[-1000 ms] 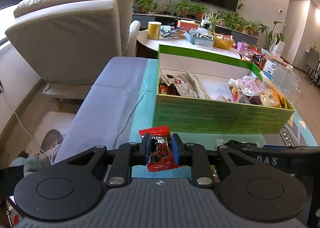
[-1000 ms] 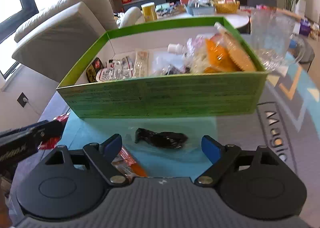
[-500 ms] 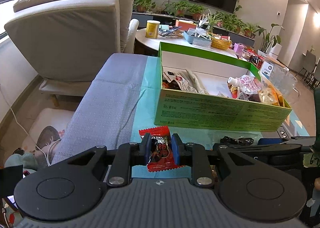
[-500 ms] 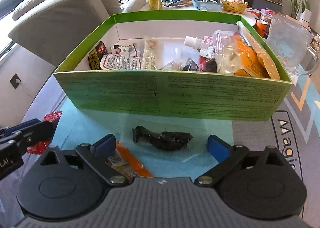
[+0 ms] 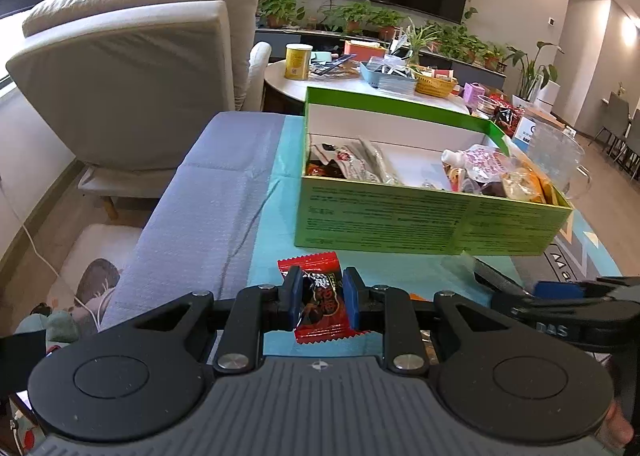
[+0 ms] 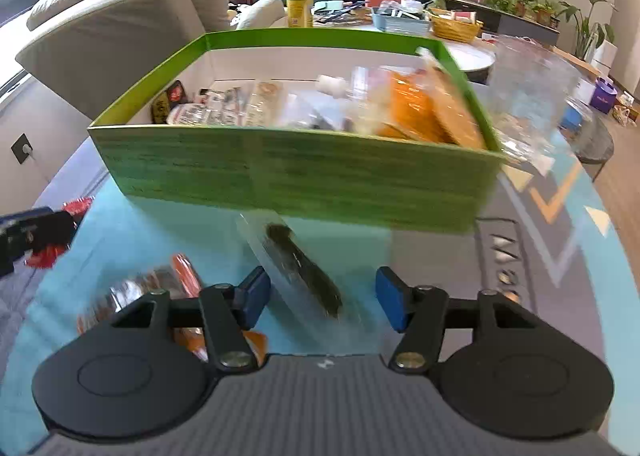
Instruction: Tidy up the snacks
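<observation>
- One left gripper (image 5: 320, 302), clenched on one red candy packet (image 5: 318, 296); both blue pads press its sides.
- One right gripper (image 6: 322, 298), jaws closing; one clear packet with a dark snack (image 6: 302, 270) lies slanted between them, just beside the left pad, clear of the right pad.
- One orange packet (image 6: 186, 284) lies left of the right gripper, partly under it.
- One green box (image 6: 288, 176) stands just beyond both grippers, holding many snacks, too jumbled to count.
- One teal mat (image 6: 120, 232) lies under everything.

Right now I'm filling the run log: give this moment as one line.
left gripper: shut on red candy packet | right gripper: jaws closing around clear packet, pads apart | green box: behind
</observation>
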A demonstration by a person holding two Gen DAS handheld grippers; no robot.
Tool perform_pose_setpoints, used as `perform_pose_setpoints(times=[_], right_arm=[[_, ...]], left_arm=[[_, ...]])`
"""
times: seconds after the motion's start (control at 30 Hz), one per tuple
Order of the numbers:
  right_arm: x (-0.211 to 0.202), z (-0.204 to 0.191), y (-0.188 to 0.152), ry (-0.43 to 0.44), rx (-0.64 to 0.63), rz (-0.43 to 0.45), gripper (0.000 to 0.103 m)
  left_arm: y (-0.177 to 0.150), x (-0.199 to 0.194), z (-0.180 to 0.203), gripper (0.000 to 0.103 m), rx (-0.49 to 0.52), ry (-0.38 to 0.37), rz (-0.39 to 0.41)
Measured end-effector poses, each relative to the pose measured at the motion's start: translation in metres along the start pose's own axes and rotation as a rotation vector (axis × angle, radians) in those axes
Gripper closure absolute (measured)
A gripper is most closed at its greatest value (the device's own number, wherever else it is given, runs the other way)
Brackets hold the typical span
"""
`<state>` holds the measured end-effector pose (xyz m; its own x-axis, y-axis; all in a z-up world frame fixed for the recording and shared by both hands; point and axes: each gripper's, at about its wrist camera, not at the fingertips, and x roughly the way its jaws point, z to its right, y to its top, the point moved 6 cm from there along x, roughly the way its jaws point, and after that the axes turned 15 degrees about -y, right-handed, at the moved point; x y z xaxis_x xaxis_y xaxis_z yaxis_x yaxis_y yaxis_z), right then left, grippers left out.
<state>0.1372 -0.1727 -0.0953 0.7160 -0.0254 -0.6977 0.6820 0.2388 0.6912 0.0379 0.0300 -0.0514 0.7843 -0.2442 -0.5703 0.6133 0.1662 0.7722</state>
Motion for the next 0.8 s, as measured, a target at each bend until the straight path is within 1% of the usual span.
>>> perform_pose_setpoints(times=[0.2, 0.3, 0.43, 0.53, 0.6, 0.67, 0.7, 0.8], right_arm=[[-0.005, 0.031, -0.015, -0.020, 0.013, 0.014, 0.043], [-0.007, 0.040, -0.019, -0.003, 0.027, 0.014, 0.043], [-0.008, 0.038, -0.018, 0.009, 0.033, 0.021, 0.043], [-0.009, 0.033, -0.017, 0.034, 0.035, 0.026, 0.042], [-0.010, 0.036, -0.016, 0.005, 0.033, 0.052, 0.042], [-0.007, 0.048, -0.011, -0.062, 0.087, 0.074, 0.042], [-0.005, 0.056, -0.009, -0.081, 0.128, 0.071, 0.042], [0.001, 0.091, -0.004, -0.090, 0.309, 0.030, 0.042]], left_arm=[[-0.001, 0.000, 0.011, 0.083, 0.023, -0.002, -0.007], [-0.002, 0.000, 0.016, 0.083, 0.034, -0.005, -0.012], [-0.001, -0.001, 0.021, 0.083, 0.047, -0.003, -0.012], [0.000, 0.000, 0.021, 0.083, 0.051, 0.002, -0.015], [0.000, 0.000, 0.020, 0.083, 0.051, 0.007, -0.017], [0.000, 0.000, 0.019, 0.083, 0.051, 0.010, -0.019], [-0.001, 0.000, 0.019, 0.083, 0.050, 0.011, -0.020], [-0.003, 0.004, 0.016, 0.083, 0.039, 0.014, -0.027]])
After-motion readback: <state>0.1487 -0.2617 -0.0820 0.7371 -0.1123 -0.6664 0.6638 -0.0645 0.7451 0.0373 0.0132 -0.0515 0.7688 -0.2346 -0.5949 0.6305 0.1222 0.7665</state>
